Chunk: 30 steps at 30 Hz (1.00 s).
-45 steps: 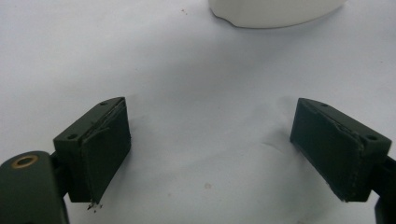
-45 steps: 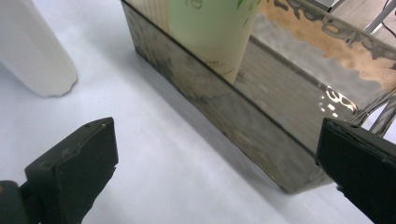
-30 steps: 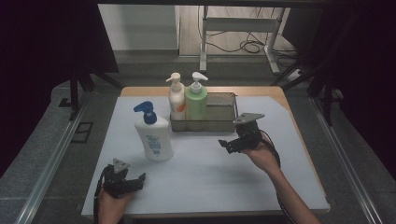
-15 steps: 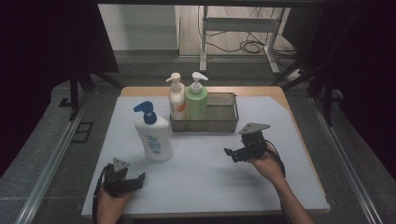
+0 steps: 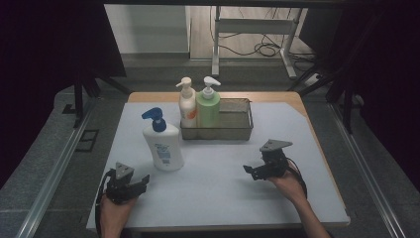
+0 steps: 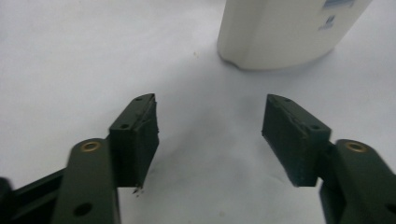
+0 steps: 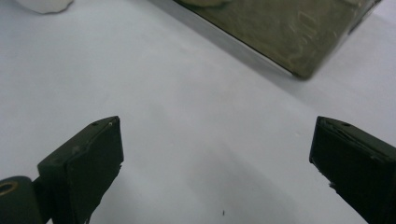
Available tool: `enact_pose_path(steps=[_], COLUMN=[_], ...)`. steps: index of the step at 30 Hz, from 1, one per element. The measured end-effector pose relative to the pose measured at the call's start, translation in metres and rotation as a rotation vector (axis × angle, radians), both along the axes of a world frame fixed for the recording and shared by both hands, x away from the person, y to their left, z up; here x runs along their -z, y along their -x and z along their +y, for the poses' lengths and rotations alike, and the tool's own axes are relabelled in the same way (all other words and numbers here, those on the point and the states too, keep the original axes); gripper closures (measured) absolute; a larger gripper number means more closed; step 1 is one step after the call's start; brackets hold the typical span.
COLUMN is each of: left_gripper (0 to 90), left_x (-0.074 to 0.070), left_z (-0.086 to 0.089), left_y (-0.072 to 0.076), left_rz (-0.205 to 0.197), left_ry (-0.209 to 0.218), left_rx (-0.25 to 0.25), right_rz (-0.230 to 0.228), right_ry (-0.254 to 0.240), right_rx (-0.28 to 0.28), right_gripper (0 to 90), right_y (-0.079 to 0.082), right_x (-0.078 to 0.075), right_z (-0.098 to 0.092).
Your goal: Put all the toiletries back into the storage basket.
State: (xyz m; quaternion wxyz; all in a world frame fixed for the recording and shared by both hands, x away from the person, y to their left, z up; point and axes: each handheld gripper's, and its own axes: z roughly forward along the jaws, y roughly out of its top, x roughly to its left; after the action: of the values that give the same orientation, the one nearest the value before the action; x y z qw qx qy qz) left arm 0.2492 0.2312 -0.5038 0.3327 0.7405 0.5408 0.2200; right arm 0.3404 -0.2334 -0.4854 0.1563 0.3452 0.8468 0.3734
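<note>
The high view is dim. The room around the counter is almost black, and the white top is the brightest part. Light comes from above, so shadows are soft and short. A faint grey shadow lies under the left gripper and the right gripper. In the left gripper view, the white bottle just ahead of the left gripper is blurry, with a soft shadow beneath it. In the right gripper view, the metal basket beyond the right gripper looks smeared and out of focus. No strong glare shows anywhere.
</note>
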Motion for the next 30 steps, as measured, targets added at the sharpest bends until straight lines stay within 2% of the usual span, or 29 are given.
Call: enact_pose_path(steps=[5,10,13,20,25,30], left_gripper=[44.2,54.6,59.5,73.6,88.5,89.3], left_x=[-0.002,-0.003,-0.003,-0.005,-0.002,-0.003], left_z=[-0.002,-0.003,-0.002,0.006,0.007,0.007], left_y=[-0.006,-0.011,-0.016,-0.037,-0.052,-0.067], left_rz=[-0.003,-0.008,0.006,0.033,0.035,0.015], left_ry=[0.012,0.014,0.010,0.039,0.034,0.041], left_rx=[0.018,0.044,0.050,0.053,0.067,0.070], right_rz=[0.004,0.004,0.006,0.000,0.013,0.028], right_ry=[-0.003,-0.009,-0.013,-0.006,-0.006,-0.004], right_rx=[0.018,0.020,0.022,0.032,0.039,0.042], right_gripper=[3.5,3.9,4.2,5.2,6.3,7.0], right_y=[0.002,0.005,0.006,0.011,0.015,0.018], right_x=[0.004,0.005,0.006,0.009,0.013,0.017], right_z=[-0.004,-0.004,-0.004,-0.007,-0.008,-0.008])
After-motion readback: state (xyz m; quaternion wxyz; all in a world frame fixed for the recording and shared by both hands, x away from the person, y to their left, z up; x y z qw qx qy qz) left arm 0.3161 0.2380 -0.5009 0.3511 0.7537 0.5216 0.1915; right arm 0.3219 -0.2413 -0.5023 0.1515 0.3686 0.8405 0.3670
